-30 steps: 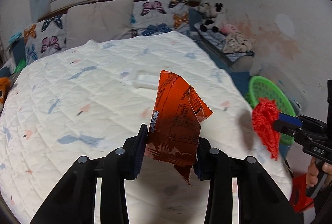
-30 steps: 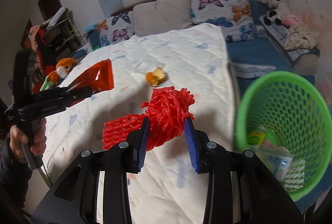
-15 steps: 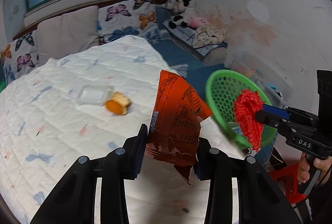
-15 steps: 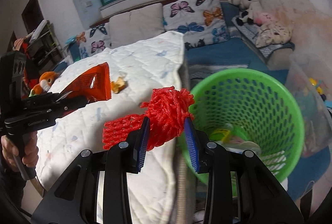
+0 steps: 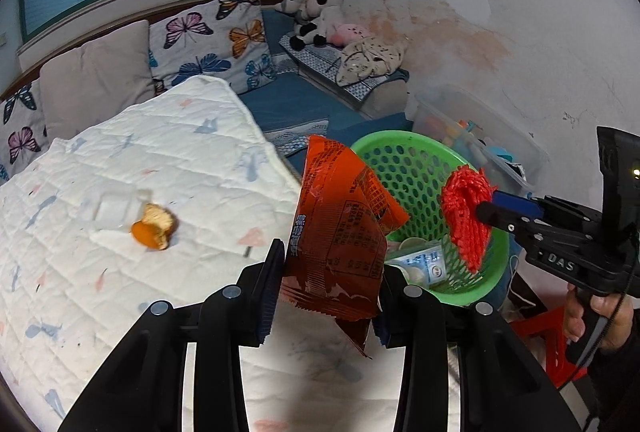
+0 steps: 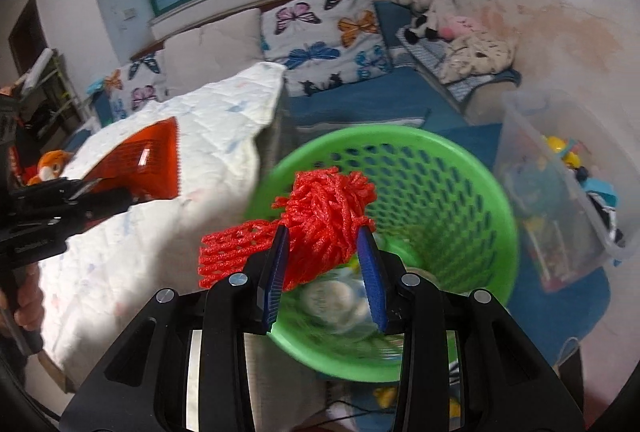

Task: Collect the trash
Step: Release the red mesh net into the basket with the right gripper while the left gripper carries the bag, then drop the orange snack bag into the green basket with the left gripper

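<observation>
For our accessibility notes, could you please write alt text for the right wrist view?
The right gripper holds a bunch of red mesh netting over a green plastic basket that already has rubbish in it. At the left, the left gripper holds an orange snack wrapper above a white quilted bed.

Count: one green basket (image 5: 416,168); one orange snack wrapper (image 5: 340,244); one red mesh net (image 6: 324,224); one orange peel (image 5: 154,226); one clear plastic cup (image 5: 110,208); two grippers, left (image 5: 326,296) and right (image 6: 324,272); one clear storage bin (image 6: 560,192).
</observation>
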`<state>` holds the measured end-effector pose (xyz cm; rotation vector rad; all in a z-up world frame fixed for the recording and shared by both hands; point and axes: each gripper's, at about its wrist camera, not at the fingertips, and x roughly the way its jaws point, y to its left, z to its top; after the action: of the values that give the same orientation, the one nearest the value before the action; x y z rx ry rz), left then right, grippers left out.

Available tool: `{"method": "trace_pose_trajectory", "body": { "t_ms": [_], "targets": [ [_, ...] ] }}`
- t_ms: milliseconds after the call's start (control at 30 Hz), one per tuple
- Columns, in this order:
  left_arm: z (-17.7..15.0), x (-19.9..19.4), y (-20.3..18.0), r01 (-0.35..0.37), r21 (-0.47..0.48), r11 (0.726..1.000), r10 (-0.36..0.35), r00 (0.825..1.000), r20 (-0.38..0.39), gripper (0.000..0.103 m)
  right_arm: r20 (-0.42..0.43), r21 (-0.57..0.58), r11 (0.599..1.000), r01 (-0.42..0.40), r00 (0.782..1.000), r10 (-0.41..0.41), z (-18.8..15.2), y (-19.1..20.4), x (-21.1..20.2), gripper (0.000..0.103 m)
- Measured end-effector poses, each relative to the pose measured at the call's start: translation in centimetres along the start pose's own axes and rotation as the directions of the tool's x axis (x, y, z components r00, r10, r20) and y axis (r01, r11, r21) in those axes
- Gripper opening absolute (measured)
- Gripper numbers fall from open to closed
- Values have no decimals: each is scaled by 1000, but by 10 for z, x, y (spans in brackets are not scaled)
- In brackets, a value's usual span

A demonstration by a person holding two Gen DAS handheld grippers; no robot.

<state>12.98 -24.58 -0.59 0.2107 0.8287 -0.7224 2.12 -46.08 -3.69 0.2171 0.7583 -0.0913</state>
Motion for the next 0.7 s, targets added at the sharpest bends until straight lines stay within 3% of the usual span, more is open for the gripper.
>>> {"method": "trace_pose_trajectory", "body": {
  "t_ms": [333, 700],
  "targets": [
    [8, 24, -29, 22, 32, 999, -20, 999, -36, 37, 1, 71, 996, 54, 999, -54, -7, -39, 3, 62],
    [10, 49, -61, 56, 72, 996, -51, 996, -75, 38, 48, 104, 994, 36, 998, -41, -11, -49, -18, 70]
  ]
}}
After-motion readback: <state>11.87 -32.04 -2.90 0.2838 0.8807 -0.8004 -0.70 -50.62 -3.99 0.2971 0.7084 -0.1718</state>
